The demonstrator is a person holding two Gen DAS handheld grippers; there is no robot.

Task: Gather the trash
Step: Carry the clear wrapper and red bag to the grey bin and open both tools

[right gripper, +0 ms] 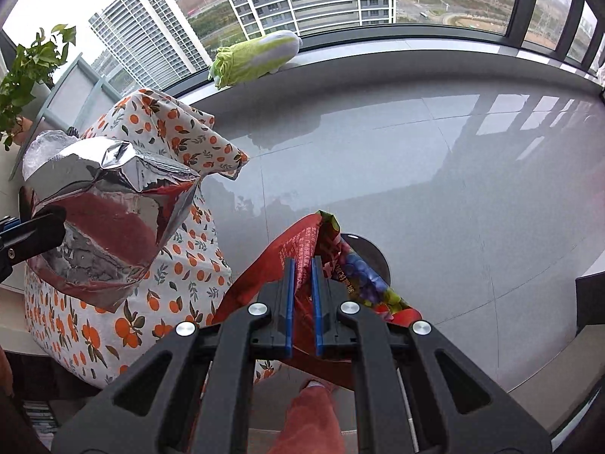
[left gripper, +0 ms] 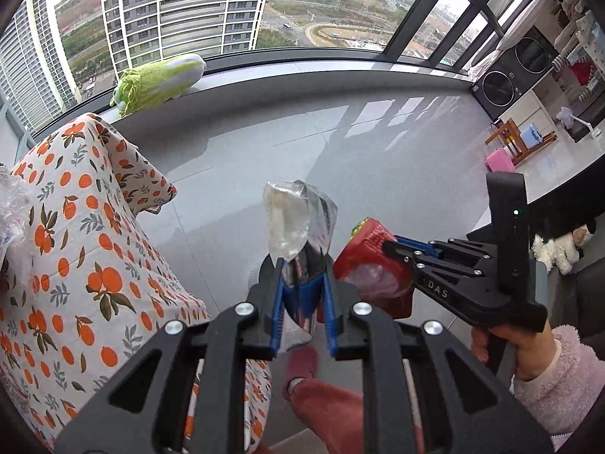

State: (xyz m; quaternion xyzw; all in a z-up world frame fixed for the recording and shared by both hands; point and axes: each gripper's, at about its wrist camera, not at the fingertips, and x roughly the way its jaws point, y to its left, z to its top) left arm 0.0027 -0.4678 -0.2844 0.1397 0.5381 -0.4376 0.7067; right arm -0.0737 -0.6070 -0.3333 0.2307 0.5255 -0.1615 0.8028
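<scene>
Nearest to us, our left gripper (left gripper: 302,283) is clamped on a crumpled silver foil bag (left gripper: 302,227) that stands up between the blue pads, and our right gripper (right gripper: 302,295) is pinched tight on a red snack wrapper (right gripper: 302,249) that flops to either side of its fingers. Both pieces of trash hang in the air above the glossy grey floor (left gripper: 378,151), just right of the orange-print cloth (left gripper: 75,246) draped over something at the left; whether a bin sits under or behind it, we cannot tell. The foil is slick and held only near its lower end, so we judge that a quick swing could let it slide out. The wrapper is limp and gripped by a thin fold, so it may tear or slip free. The two grippers are close, and they could knock together or snag the cloth. Farther off, a cabbage-shaped plush (left gripper: 159,79) lies on the window ledge (left gripper: 340,64), well clear.
</scene>
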